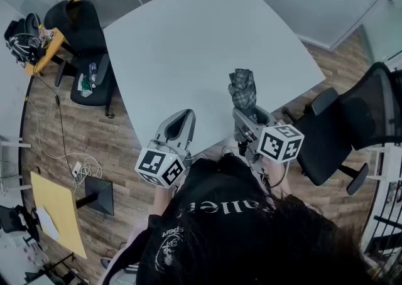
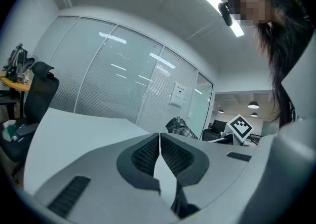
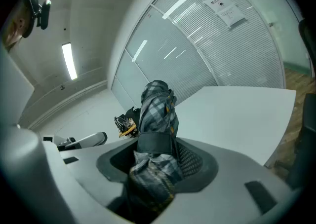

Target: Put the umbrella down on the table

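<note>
head view: umbrella [image 1: 242,91] over near table [image 1: 188,39] edge

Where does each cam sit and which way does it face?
Head view: on the person's head, steeply down at the table; left hand-held gripper, right hand-held gripper and dark top show.
Left gripper view: on the left one, along shut jaws toward glass walls; hair at right.
Right gripper view: on the right one, along jaws clamped on the plaid umbrella.
Shared: umbrella in all three.
</note>
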The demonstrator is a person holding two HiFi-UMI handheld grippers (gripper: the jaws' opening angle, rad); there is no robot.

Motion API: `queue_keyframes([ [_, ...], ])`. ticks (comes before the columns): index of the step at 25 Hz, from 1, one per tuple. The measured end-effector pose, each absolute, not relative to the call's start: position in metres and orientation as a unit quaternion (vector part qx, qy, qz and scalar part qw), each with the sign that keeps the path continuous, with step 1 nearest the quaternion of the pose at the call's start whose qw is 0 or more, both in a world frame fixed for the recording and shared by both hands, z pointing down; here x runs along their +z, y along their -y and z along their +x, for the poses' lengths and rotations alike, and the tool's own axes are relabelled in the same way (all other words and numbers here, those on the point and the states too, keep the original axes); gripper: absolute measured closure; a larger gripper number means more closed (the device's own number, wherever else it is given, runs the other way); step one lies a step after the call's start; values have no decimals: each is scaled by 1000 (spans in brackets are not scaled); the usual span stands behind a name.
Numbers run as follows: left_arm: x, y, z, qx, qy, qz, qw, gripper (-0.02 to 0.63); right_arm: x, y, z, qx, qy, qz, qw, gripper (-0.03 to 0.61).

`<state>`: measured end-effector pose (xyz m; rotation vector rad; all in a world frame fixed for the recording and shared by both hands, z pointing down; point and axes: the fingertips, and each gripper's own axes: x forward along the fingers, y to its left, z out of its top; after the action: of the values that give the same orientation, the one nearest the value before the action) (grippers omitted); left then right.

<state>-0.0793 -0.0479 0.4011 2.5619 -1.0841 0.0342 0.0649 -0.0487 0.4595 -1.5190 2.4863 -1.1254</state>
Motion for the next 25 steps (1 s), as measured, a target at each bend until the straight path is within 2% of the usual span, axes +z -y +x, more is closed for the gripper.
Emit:
queue_keyframes([
  [25, 409, 67, -80, 12, 398, 899, 183, 588, 486, 75, 63, -369, -801, -469, -40, 356],
])
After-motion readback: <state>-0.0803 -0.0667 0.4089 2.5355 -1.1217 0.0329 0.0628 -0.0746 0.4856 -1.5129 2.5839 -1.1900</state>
